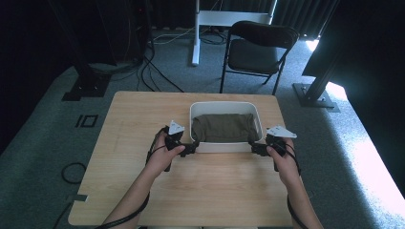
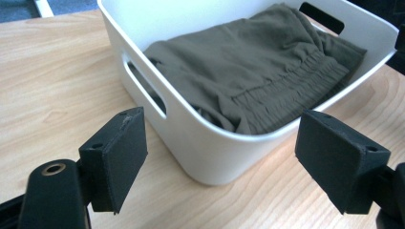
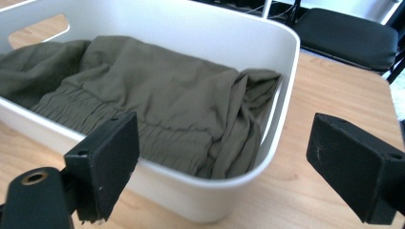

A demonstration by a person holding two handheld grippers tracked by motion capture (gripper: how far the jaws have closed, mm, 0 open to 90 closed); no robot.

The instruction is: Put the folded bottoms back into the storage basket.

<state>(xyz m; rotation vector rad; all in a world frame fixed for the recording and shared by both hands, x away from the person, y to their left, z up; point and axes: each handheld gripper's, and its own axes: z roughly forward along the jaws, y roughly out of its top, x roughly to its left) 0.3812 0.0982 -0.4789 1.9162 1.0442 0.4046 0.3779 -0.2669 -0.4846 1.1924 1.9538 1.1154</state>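
I have the white plastic bin (image 1: 224, 107) sitting near the far edge of the wooden table (image 1: 124, 124), a little right of its middle, with an olive-green garment (image 1: 223, 127) folded loosely inside it, its gathered waistband lying along the near wall; my left gripper (image 1: 193, 148) stands just off the bin's near left corner and my right gripper (image 1: 253, 148) just off the near right corner; in the left gripper view the jaws are spread wide with nothing between them but the rounded corner of the bin (image 2: 210, 157) ahead, and in the right gripper view the jaws are likewise wide apart and empty, the garment (image 3: 157, 100) lying beyond them; neither pad touches the bin or the cloth as far as I can see; I judge this to be the approach, both tools lined up to go for the garment; the next move, I think, calls for lifting each gripper over the rim, dipping into the bin and closing on the waistband near its two ends, without snagging the wall or the handle slot (image 2: 143, 88).
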